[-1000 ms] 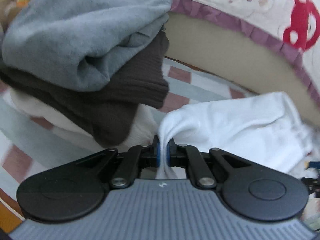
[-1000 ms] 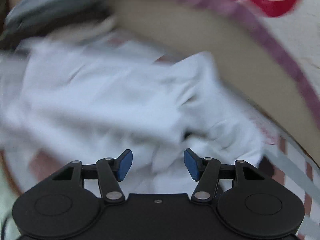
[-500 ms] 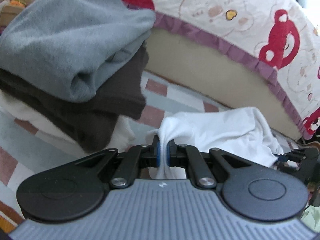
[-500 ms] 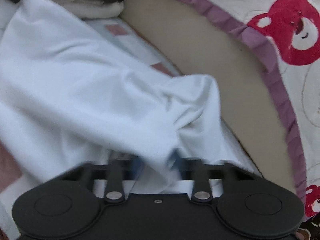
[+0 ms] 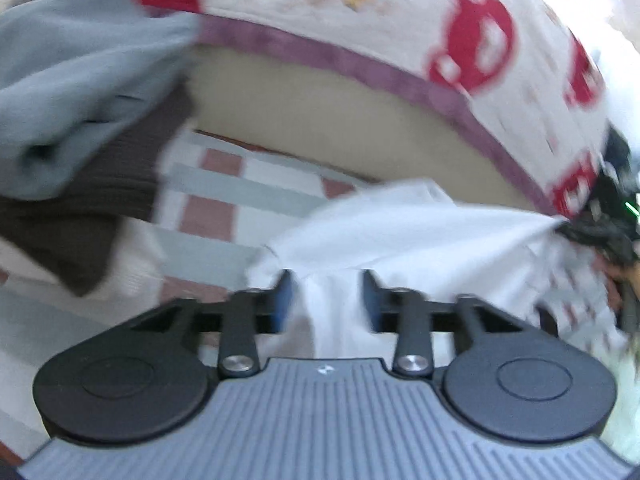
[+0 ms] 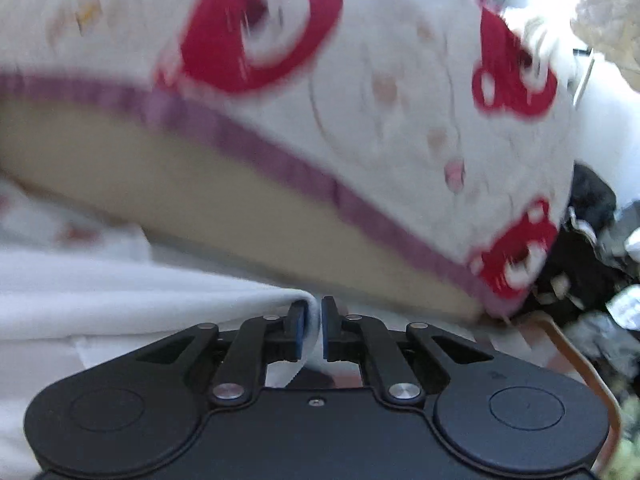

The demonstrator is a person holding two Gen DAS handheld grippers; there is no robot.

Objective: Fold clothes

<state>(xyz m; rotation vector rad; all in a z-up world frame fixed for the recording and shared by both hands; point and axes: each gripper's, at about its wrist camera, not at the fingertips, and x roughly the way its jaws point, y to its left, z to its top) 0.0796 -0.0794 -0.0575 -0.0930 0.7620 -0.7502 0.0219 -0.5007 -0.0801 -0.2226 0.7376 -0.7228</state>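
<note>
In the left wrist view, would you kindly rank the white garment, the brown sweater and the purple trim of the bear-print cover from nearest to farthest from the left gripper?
1. White garment: between the left gripper's open jaws.
2. Brown sweater: left, under the grey sweater.
3. Purple trim: behind, across the top.

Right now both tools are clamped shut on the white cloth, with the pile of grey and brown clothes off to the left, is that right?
Not quite. Only the right tool is clamped on the white cloth, as the right wrist view shows. In the left wrist view the left tool has just been opening: its pads stand apart, with cloth loose between them. The pile of grey and brown clothes is indeed off to the left.
</note>
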